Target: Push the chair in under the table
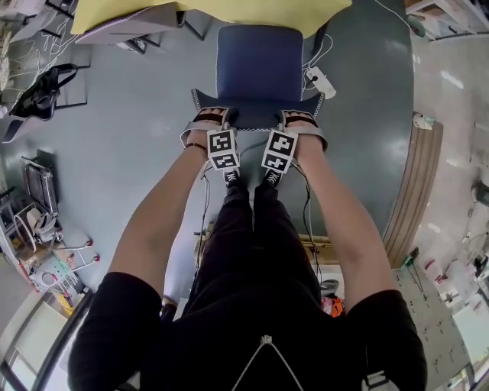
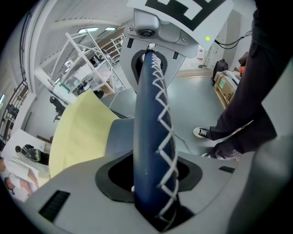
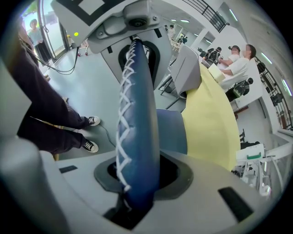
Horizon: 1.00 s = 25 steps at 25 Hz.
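Left gripper [image 1: 211,120] and right gripper [image 1: 300,121] both clamped on backrest [image 2: 151,137] top edge, side by side. Chair [image 1: 260,65] seat front meets the yellow table [image 1: 153,11] edge.

blue chair [image 1: 258,61], white-stitched back, seat front meets yellow table [image 1: 206,11].

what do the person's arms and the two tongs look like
The left tongs and right tongs are light grey plastic, each topped by a cube with black-and-white square markers. Thin cables trail from them toward the body. The arms are bare below short black sleeves.
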Each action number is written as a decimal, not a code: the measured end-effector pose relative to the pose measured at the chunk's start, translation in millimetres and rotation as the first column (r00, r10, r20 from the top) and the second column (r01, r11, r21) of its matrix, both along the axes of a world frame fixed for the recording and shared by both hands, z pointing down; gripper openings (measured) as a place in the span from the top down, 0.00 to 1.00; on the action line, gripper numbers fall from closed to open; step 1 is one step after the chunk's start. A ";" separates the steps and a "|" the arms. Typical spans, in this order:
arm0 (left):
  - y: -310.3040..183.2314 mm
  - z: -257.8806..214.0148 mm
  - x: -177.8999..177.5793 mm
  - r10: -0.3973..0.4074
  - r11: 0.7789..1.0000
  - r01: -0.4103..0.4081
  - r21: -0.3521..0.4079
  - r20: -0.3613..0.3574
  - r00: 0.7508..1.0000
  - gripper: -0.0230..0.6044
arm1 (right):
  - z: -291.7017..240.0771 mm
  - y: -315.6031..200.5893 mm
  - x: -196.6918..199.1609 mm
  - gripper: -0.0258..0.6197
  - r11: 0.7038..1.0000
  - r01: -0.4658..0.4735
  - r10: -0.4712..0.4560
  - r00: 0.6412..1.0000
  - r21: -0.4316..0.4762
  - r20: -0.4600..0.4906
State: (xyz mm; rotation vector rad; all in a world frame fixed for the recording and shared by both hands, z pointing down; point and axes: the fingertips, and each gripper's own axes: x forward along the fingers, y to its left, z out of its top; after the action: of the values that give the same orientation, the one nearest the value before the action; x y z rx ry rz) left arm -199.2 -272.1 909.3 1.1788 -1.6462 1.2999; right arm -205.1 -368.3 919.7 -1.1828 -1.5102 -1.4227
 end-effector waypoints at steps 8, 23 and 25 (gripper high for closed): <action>-3.4 2.6 -32.3 -0.022 1.000 0.022 0.021 -0.014 1.000 0.68 | 1.0 -1.1 -39.0 0.78 1.000 0.024 -0.024 1.000 -0.002 0.007; 1.6 3.8 -87.7 -0.060 0.998 0.060 0.021 -0.032 0.998 0.68 | -0.7 4.9 -98.3 0.77 1.000 0.030 -0.030 1.000 -0.005 -0.003; 4.6 3.1 -100.9 -0.047 0.999 0.048 0.022 -0.030 0.998 0.68 | -1.8 7.4 -109.9 0.77 1.000 0.016 -0.016 1.000 -0.002 -0.004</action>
State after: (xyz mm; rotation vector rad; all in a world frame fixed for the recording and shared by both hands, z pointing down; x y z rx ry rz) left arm -300.1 -267.4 912.4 1.1596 -1.6616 1.2323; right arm -315.0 -360.9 917.9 -1.2011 -1.5030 -1.4293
